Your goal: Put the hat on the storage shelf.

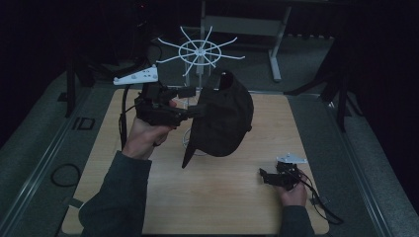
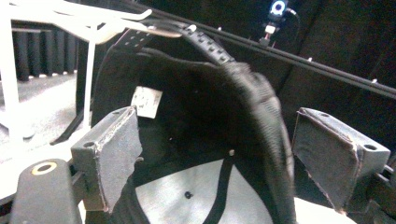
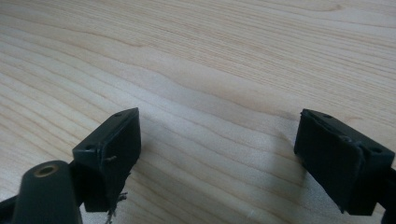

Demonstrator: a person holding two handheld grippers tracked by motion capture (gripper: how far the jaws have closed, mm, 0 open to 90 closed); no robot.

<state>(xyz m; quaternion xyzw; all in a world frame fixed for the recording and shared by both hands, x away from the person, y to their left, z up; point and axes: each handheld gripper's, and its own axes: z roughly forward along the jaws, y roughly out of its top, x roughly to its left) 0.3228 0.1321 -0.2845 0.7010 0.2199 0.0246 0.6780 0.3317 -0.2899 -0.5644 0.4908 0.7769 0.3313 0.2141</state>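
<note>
A black cap [image 1: 225, 118] hangs upright over the middle of the wooden table [image 1: 222, 202], its peak pointing down. Its adjuster strap lies over an arm of the white spoked rack [image 1: 200, 51]. My left gripper [image 1: 197, 109], raised in a hand, reaches the cap's left edge. In the left gripper view the cap [image 2: 196, 107] shows its inside and a white label, and its rim passes between the jaws of the left gripper [image 2: 219, 144], which stand wide apart. The rack's arms [image 2: 88, 23] cross the top left. My right gripper [image 1: 264, 177] rests low on the table, front right; its jaws [image 3: 224, 144] are open over bare wood.
The rack's post stands behind the cap at the table's far middle. A grey desk frame [image 1: 247, 24] is beyond the table in the dark. A cable loop [image 1: 64, 174] lies on the floor at left. A small camera [image 2: 278, 8] sits on a rail above.
</note>
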